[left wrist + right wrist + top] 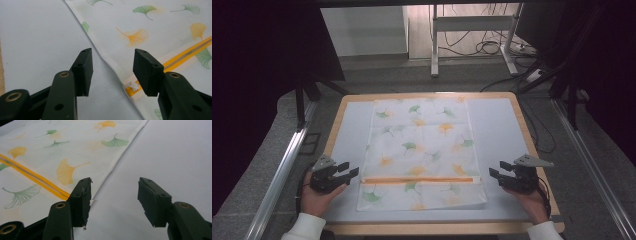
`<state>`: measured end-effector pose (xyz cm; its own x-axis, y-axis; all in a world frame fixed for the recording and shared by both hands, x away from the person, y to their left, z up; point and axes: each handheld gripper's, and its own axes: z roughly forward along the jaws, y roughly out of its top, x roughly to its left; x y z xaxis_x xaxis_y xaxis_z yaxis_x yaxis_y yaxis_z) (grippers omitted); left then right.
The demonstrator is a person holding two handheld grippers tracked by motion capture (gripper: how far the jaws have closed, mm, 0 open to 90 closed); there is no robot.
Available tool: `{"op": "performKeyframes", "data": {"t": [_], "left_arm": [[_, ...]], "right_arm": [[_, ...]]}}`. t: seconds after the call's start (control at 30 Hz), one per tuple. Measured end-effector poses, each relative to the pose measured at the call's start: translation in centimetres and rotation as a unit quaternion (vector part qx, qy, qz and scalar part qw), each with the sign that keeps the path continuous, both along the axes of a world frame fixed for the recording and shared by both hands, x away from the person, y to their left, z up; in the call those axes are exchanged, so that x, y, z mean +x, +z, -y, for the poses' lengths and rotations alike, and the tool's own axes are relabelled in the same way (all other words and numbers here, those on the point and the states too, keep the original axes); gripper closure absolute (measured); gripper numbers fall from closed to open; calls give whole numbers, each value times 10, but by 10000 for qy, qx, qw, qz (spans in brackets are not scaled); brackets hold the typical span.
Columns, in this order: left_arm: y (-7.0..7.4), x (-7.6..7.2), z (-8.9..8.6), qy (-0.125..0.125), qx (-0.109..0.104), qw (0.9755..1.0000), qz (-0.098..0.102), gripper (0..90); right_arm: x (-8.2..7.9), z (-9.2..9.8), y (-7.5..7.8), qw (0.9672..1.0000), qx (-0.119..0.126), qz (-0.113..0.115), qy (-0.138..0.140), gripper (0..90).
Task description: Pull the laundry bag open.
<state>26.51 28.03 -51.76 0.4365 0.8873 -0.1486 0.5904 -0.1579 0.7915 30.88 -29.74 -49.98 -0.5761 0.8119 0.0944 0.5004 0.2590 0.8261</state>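
A white cloth [422, 145] printed with green and orange ginkgo leaves lies flat on the pale mat [497, 125]. An orange zipper strip [419, 179] runs across it near the front. My left gripper [349, 170] rests at the cloth's left edge by the zipper end, open. In the left gripper view the left gripper [112, 53] frames the cloth [150, 30] edge, with a small white zipper pull [132, 85] by the right pad. My right gripper [498, 169] sits open at the cloth's right edge. In its own view the right gripper [115, 181] is over bare mat, the cloth [62, 152] and zipper strip [32, 178] to the left.
The mat covers a wooden table [337, 120] with rounded corners. Bare mat flanks the cloth on both sides. Metal rails [282, 170] run along the floor left and right. A white desk frame [434, 45] and loose cables [487, 47] stand beyond the far edge.
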Motion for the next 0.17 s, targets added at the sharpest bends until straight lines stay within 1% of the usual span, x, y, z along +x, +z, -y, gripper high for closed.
{"op": "performKeyframes", "data": {"t": [0.1,0.17], "left_arm": [[-1,1,1,23,8,10000,-13,489],[-1,2,0,-40,-49,10000,-61,504]], "right_arm": [[0,-2,0,10000,12,-12,38,420],[0,-3,0,10000,35,-36,41,411]]}}
